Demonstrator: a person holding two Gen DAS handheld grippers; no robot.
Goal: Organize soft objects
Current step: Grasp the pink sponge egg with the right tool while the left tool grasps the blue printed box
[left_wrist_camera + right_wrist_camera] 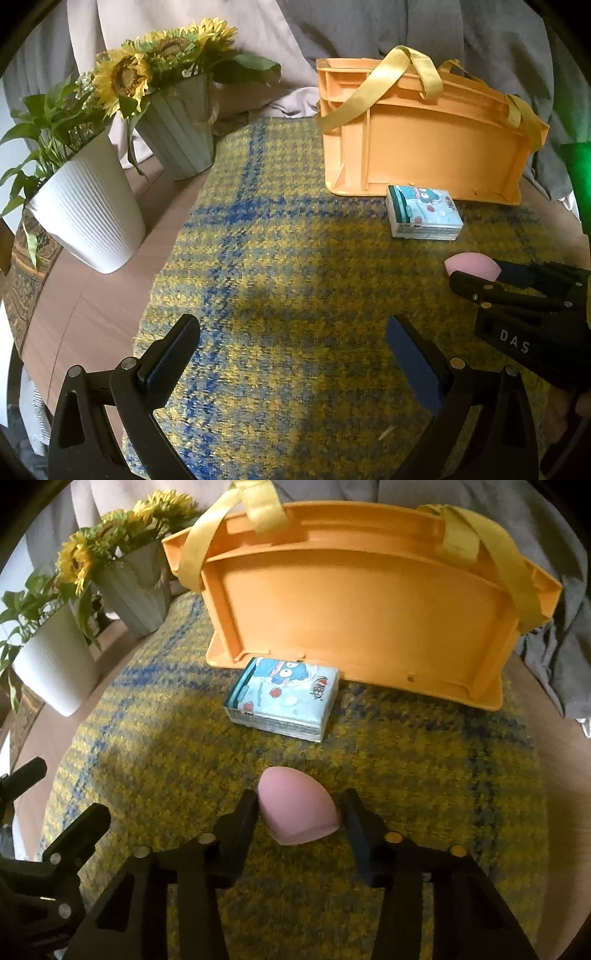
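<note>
A pink makeup sponge [297, 808] lies on the yellow-and-blue woven mat [184, 738], between the fingers of my right gripper [300, 805]. The left pad touches it; a small gap shows at the right pad. The sponge also shows in the left wrist view [471, 267], beside the right gripper [480, 277]. A blue tissue pack [284, 698] lies in front of the orange basket [354, 602] with yellow handles. My left gripper [291, 354] is open and empty over the mat.
A white ribbed pot with a green plant [88, 221] and a grey-green pot of sunflowers [177, 129] stand at the left on the wooden table [92, 306]. Grey and beige cloth [332, 29] lies behind the basket.
</note>
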